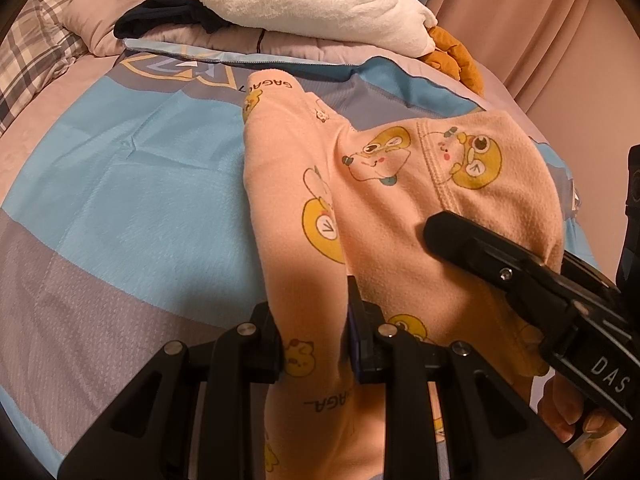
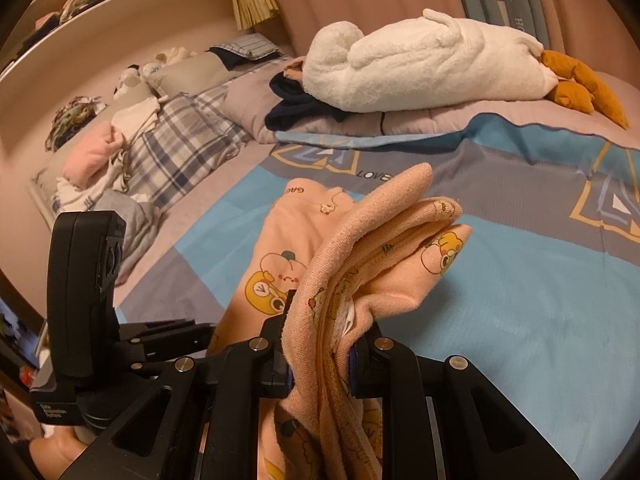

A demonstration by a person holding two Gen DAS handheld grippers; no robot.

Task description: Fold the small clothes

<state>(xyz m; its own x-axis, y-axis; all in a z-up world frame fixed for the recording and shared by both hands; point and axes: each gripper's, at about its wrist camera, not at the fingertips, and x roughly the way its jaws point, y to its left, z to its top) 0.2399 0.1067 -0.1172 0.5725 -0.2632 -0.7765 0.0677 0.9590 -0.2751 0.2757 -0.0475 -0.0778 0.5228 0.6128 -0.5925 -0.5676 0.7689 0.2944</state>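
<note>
Left view: close, looks down along its tongs [image 1: 316,336] at the bed [image 1: 120,208].
Right view: close, flatter angle.
Shared: bed, white towel [image 2: 420,64].

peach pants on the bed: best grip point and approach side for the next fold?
Keep to the near end of the peach pants: left gripper pinches one leg, right gripper the bunched waistband. The far cuff lies flat on the bedsheet, so coming from the near side probably suits.
</note>
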